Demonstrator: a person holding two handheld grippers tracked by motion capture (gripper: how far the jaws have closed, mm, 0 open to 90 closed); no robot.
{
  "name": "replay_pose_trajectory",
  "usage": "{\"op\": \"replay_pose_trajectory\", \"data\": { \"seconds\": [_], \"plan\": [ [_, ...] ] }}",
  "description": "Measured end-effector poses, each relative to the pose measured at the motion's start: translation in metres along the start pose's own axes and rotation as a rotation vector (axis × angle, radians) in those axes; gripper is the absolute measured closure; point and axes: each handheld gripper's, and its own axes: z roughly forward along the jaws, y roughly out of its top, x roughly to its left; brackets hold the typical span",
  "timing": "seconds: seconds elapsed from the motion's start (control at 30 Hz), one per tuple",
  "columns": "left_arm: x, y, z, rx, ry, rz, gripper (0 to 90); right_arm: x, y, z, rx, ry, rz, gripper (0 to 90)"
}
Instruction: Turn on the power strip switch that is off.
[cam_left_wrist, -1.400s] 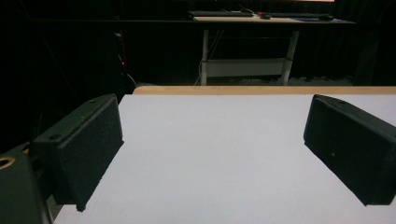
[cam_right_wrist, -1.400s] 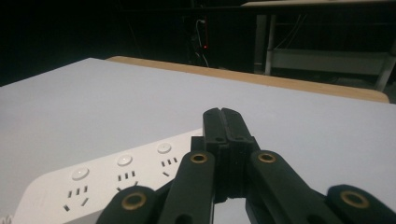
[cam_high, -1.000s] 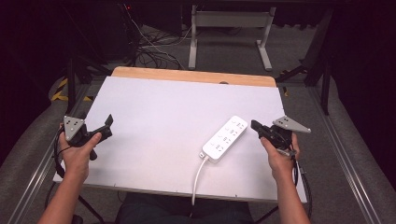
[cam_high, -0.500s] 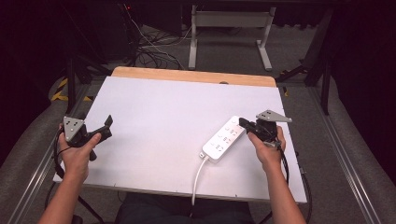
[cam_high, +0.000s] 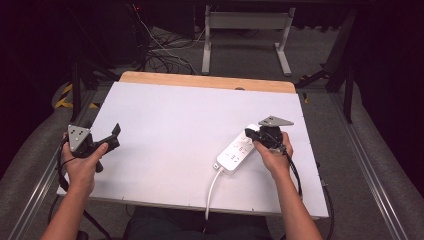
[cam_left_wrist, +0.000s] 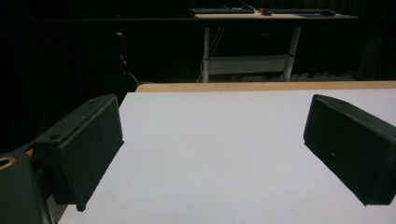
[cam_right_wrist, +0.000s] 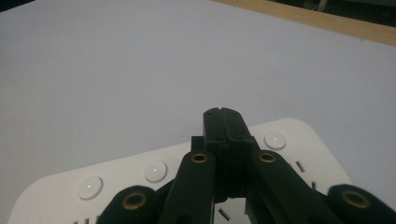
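I saw the white plastic power strip (cam_high: 239, 151) lying flat on the right half of the bench, running diagonally, its white cord (cam_high: 212, 189) trailing off the near edge. My right gripper (cam_high: 258, 135) sat over the strip's far end with its jaws clenched together, nothing between them; in the right gripper view the closed black tips (cam_right_wrist: 224, 122) pointed across the strip's top (cam_right_wrist: 140, 175), with three round white buttons spread along its edge. I could not tell whether the tips touched the plastic or hung just above it. My right hand (cam_high: 274, 155) wrapped the gripper's handle just beside the strip.

My left gripper (cam_high: 111, 136) stood well apart, at the bench's left edge, held in my left hand (cam_high: 82, 162), its jaws released and spread wide over bare surface; the left gripper view showed both padded jaws far apart.

The bench (cam_high: 175, 120) was a white sheet with a wooden strip (cam_high: 205, 81) at its far edge. Beyond it the room was dark, with a tangle of cables (cam_high: 162, 52) on the floor and a grey metal desk frame (cam_high: 245, 30).
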Motion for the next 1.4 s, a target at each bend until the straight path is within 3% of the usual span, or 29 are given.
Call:
{"op": "replay_pose_trajectory", "data": {
  "seconds": [0.5, 1.03, 1.4],
  "plan": [
    [-0.001, 0.0, 0.001, 0.007, -0.006, 0.013, 5.7, 0.0, -0.006, 0.018, 0.061, -0.029, -0.022, 90.0],
    [-0.003, 0.0, 0.001, 0.005, -0.017, 0.015, 5.7, -0.003, -0.01, 0.02, 0.055, -0.021, 0.056, 90.0],
    [-0.003, 0.0, 0.0, 0.003, -0.015, 0.014, 5.9, 0.004, -0.009, 0.021, 0.063, -0.069, 0.011, 90.0]
  ]
}}
